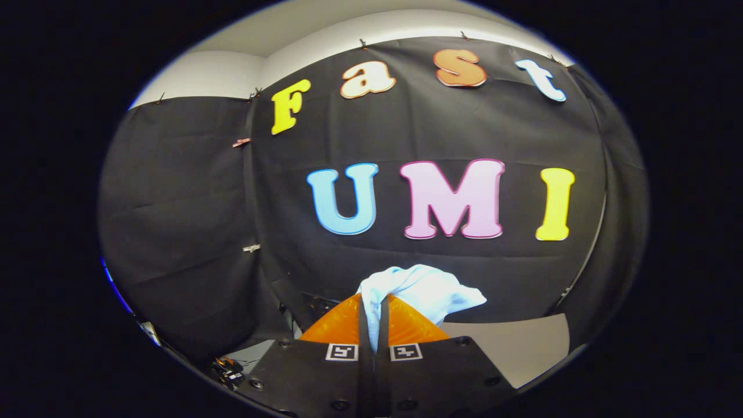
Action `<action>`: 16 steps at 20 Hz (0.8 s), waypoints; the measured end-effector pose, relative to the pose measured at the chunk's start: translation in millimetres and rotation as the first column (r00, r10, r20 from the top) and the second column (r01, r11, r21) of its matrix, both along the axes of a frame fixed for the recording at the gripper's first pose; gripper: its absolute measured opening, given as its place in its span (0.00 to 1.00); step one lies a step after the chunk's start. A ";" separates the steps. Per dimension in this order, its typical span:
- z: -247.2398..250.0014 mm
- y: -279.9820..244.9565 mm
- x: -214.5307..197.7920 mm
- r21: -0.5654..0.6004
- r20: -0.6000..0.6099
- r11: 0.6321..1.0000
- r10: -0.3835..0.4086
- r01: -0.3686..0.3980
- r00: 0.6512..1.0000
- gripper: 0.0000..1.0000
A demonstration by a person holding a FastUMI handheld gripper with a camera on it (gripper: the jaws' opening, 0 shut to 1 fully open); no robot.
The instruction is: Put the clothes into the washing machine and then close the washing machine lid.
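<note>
The black cloth wall [174, 220] of the booth stands behind everything, hung in loose folds and pinned along its top edge, with a pale strip of room wall [209, 72] above it. Low on the far side of the fingers, a grey table surface [522, 342] shows as a wedge; its near part is hidden behind the gripper's body, so how far it runs cannot be told. The gripper [372, 316] is pressed nearly together, its two fingers pinching a white cloth [421, 290] between them. The cloth bunches up just above and beyond the fingertips, soft and crumpled, with a pointed fold drooping out to one side over the table. A thin strip of it shows down the narrow gap between the fingers; the rest of the garment below is covered by them, so its full shape is unclear. Beside the gripper's body, a small dark tangle of cables [227, 371] lies low and is too blurred to make out.
</note>
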State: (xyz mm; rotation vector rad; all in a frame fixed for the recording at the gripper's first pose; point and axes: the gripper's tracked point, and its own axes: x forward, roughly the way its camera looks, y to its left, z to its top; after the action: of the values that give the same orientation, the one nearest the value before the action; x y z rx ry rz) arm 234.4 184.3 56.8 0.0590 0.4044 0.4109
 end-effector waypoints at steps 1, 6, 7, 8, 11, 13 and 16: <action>-9.1 15.5 3.1 0.004 -0.011 1.000 0.024 -0.024 1.000 0.05; -73.5 85.4 8.4 0.051 -0.131 0.989 0.143 -0.137 0.981 0.05; -87.3 98.6 11.2 0.055 -0.150 0.986 0.165 -0.159 0.975 0.05; -101.0 111.5 11.9 0.061 -0.166 0.983 0.184 -0.176 0.969 0.05; -144.7 133.0 19.4 0.074 -0.213 0.979 0.204 -0.192 0.956 0.05; -178.9 142.0 25.6 0.077 -0.259 0.979 0.203 -0.189 0.945 0.05; -231.8 148.7 33.2 0.066 -0.335 0.982 0.187 -0.175 0.923 0.05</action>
State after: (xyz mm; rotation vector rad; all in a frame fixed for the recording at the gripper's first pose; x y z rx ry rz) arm 267.6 333.0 -175.1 0.1285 0.7486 0.5941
